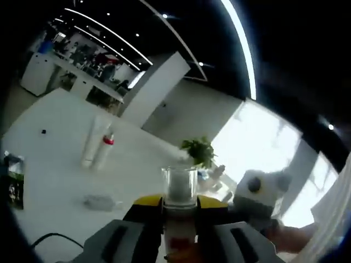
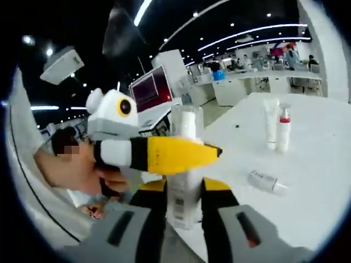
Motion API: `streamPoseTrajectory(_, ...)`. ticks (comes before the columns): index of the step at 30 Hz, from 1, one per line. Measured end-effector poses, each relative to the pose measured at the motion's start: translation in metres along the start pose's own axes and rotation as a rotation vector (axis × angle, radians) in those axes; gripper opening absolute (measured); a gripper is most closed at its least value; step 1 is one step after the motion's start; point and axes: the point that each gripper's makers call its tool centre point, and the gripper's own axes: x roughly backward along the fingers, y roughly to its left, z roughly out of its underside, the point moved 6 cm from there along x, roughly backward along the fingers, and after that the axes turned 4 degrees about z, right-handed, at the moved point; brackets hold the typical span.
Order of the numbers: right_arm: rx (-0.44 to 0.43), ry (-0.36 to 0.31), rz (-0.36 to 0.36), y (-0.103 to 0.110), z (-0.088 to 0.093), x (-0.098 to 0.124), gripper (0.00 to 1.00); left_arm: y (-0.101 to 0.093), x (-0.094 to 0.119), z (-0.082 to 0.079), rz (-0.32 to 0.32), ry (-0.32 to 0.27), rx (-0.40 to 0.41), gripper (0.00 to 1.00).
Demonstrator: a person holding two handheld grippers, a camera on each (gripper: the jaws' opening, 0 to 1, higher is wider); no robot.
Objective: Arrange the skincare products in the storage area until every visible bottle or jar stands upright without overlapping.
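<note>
A white bottle with a clear cap [image 1: 179, 188] stands between the yellow-tipped jaws of my left gripper [image 1: 179, 205], which is shut on it. In the right gripper view the same bottle [image 2: 185, 125] rises between the jaws of my right gripper [image 2: 184, 192], shut on its lower part. The left gripper [image 2: 170, 154] reaches in from the left, held by a hand [image 2: 71, 164], and clamps the bottle higher up. On the white table a white tube [image 2: 270, 127] and a red-collared bottle [image 2: 283, 131] stand side by side. A small clear bottle [image 2: 265, 181] lies on its side.
In the left gripper view the tube [image 1: 90, 141] and red-collared bottle [image 1: 105, 147] stand mid-table, with the lying bottle [image 1: 101, 202] nearer. A dark box [image 1: 14, 181] sits at the left edge, a green plant [image 1: 198, 150] at the far edge, and a black cable [image 1: 46, 239] nearby.
</note>
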Motion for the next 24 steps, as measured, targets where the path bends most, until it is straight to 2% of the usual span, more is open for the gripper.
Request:
streamPoseTrajectory(1, -0.029, -0.024, -0.070, 0.003, -0.005, 0.004, 0.23, -0.006, -0.001, -0.003, 0.066, -0.004, 0.007, 0.26)
streamPoseTrajectory(2, -0.065, -0.046, -0.112, 0.002, -0.009, 0.008, 0.23, -0.009, -0.001, -0.005, 0.100, -0.005, 0.011, 0.27)
streamPoseTrajectory(3, -0.090, -0.035, -0.160, 0.004, -0.009, 0.011, 0.23, -0.013, -0.001, -0.005, 0.145, 0.007, 0.014, 0.28)
streamPoseTrajectory(4, -0.099, -0.036, -0.179, 0.005, -0.010, 0.013, 0.23, -0.015, -0.001, -0.005, 0.165, 0.015, 0.014, 0.28)
streamPoseTrajectory(5, -0.107, -0.069, -0.199, 0.002, -0.015, 0.018, 0.23, -0.020, -0.001, -0.004, 0.217, 0.047, 0.005, 0.28)
streamPoseTrajectory(7, -0.158, -0.061, -0.301, 0.007, -0.016, 0.024, 0.23, -0.027, -0.001, -0.004, 0.276, 0.063, 0.004, 0.28)
streamPoseTrajectory(8, -0.145, -0.069, -0.307, 0.006, -0.017, 0.026, 0.23, -0.032, 0.000, -0.006, 0.309, 0.060, 0.031, 0.28)
streamPoseTrajectory(10, -0.127, -0.072, -0.367, 0.013, -0.018, 0.030, 0.23, -0.038, 0.000, -0.006, 0.358, 0.062, 0.050, 0.28)
streamPoseTrajectory(14, -0.138, -0.073, -0.423, 0.018, -0.019, 0.029, 0.23, -0.042, 0.000, -0.005, 0.407, 0.076, 0.085, 0.26)
streamPoseTrajectory(17, -0.134, -0.066, -0.418, 0.017, -0.017, 0.028, 0.24, -0.038, 0.001, -0.005, 0.396, 0.093, 0.083, 0.26)
streamPoseTrajectory(20, -0.111, -0.057, -0.374, 0.013, -0.016, 0.024, 0.24, -0.029, -0.001, -0.005, 0.324, 0.081, 0.023, 0.26)
streamPoseTrajectory(22, -0.078, -0.052, -0.272, 0.003, -0.016, 0.020, 0.24, -0.021, -0.002, -0.007, 0.256, 0.072, -0.009, 0.26)
streamPoseTrajectory(23, -0.067, -0.048, -0.255, 0.001, -0.016, 0.020, 0.25, -0.016, -0.001, -0.009, 0.202, 0.053, -0.031, 0.26)
streamPoseTrajectory(24, -0.025, -0.049, -0.185, -0.004, -0.016, 0.018, 0.26, -0.013, -0.001, -0.010, 0.164, 0.040, -0.041, 0.26)
